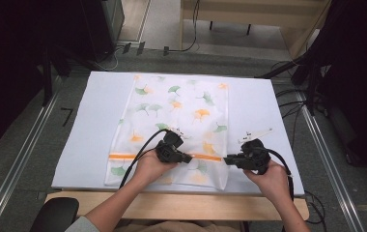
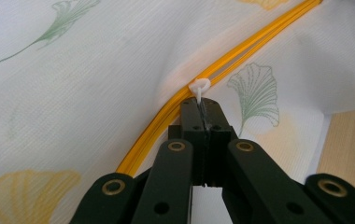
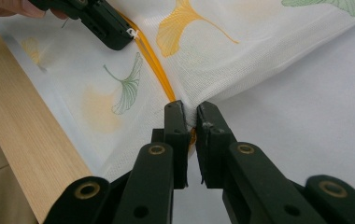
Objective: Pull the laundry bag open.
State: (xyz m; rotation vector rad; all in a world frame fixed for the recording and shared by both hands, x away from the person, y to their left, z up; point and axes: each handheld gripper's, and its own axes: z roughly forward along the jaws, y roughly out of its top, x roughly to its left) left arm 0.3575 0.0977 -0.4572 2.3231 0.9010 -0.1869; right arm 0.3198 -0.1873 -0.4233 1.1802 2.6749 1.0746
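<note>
With the right gripper (image 3: 192, 122) clamping the mesh bag's (image 1: 181, 104) edge and the left gripper (image 2: 202, 105) pinching the zipper pull (image 2: 199, 87), zipping is under way; next, draw the pull along the orange zipper (image 2: 241, 49).

White mesh bag (image 1: 181, 121) with green and orange ginkgo leaves, orange zipper (image 2: 241, 51).

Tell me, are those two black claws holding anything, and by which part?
Yes. The left gripper pinches the white zipper pull of the leaf-printed mesh bag. The right gripper clamps the bag's edge at the end of the orange zipper.
</note>
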